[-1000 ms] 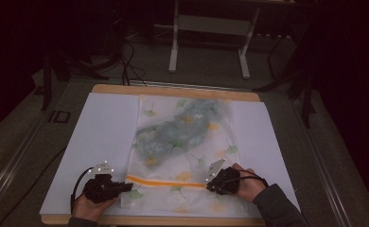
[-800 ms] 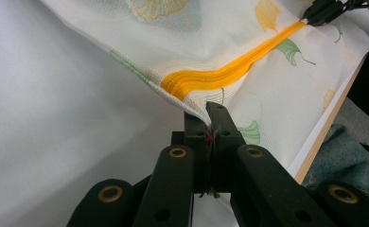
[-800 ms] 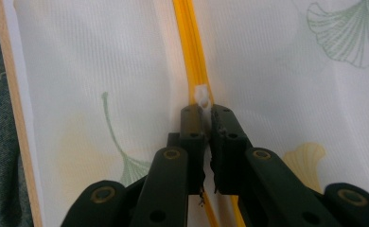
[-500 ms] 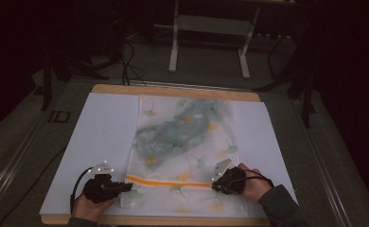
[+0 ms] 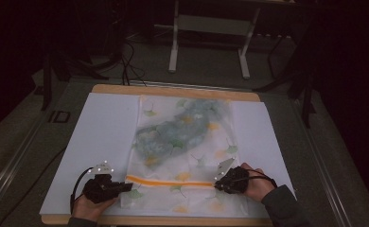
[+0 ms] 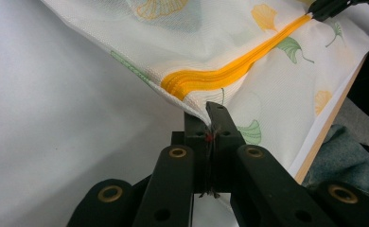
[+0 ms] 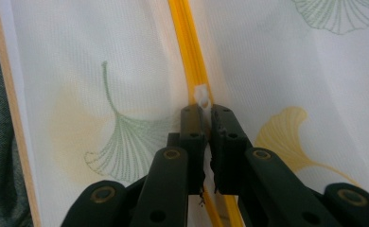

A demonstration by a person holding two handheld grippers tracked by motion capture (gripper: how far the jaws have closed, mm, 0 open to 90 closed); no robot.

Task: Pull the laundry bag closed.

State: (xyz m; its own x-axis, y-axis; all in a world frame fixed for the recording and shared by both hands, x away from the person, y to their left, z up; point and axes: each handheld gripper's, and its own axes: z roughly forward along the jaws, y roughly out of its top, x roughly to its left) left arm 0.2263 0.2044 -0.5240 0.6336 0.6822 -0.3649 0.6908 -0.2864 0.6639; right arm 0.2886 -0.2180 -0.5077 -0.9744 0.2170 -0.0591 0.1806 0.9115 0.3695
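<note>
A white mesh bag (image 5: 201,158) printed with ginkgo leaves lies flat on the table, with a greenish garment (image 5: 178,130) inside. An orange zipper (image 5: 173,182) runs across its near end. My left gripper (image 5: 125,187) is shut on the bag's left edge just below the zipper's end (image 6: 206,111); the cloth (image 6: 182,33) rises into a fold there. My right gripper (image 5: 216,185) is shut on the white zipper pull (image 7: 202,98) at the right end of the zipper (image 7: 187,47). The right gripper's jaws (image 7: 202,111) point along the zipper line.
The bag rests on a white sheet (image 5: 102,137) over a wooden board (image 5: 173,90). Grey floor surrounds the board, with a metal stand (image 5: 173,47) and cables (image 5: 126,61) behind it. The person's trouser leg (image 6: 343,156) sits by the board's near edge.
The right gripper has edged slightly to the right along the zipper. The left gripper has stayed where it was.
</note>
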